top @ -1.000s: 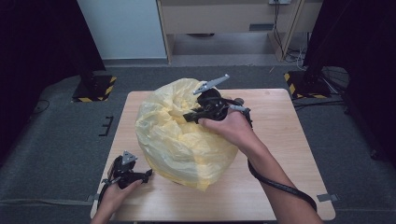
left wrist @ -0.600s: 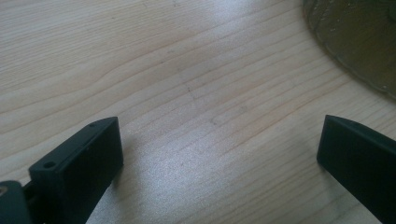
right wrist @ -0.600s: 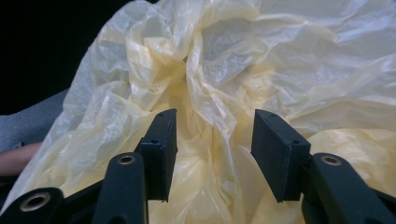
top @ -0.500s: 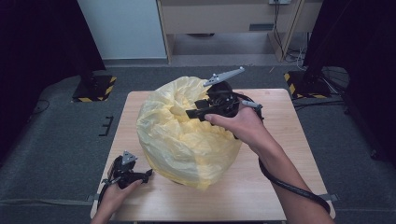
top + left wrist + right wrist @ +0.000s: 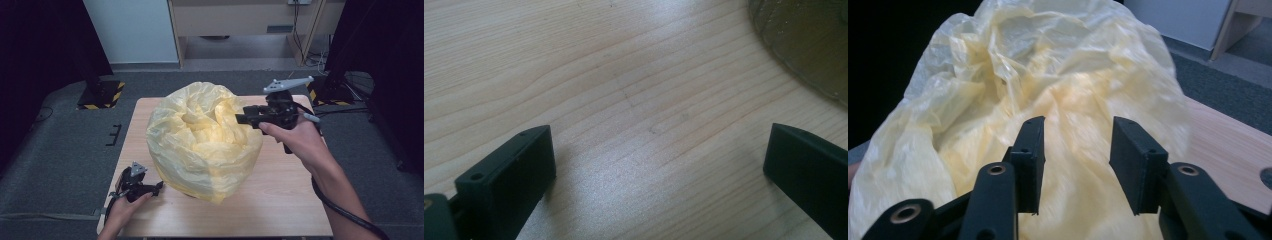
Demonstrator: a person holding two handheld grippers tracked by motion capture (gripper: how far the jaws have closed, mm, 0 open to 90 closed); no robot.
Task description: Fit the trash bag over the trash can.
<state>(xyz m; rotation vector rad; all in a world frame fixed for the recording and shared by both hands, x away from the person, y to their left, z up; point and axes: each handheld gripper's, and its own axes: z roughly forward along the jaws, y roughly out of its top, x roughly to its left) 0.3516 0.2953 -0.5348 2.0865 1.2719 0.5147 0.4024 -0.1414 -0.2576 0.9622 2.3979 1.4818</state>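
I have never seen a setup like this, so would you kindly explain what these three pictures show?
A person stands at a wooden table and holds a two-jaw tool in each hand. The high view looks down from above. The other two pictures come from small cameras riding on the tools, looking along their black jaws. A large crumpled yellow plastic bag sits on the table. The left hand-held gripper rests low near the table's front corner, jaws wide apart over bare wood. The right hand-held gripper is raised at the bag's far side; its jaws have just been closing, with nothing gripped between them.
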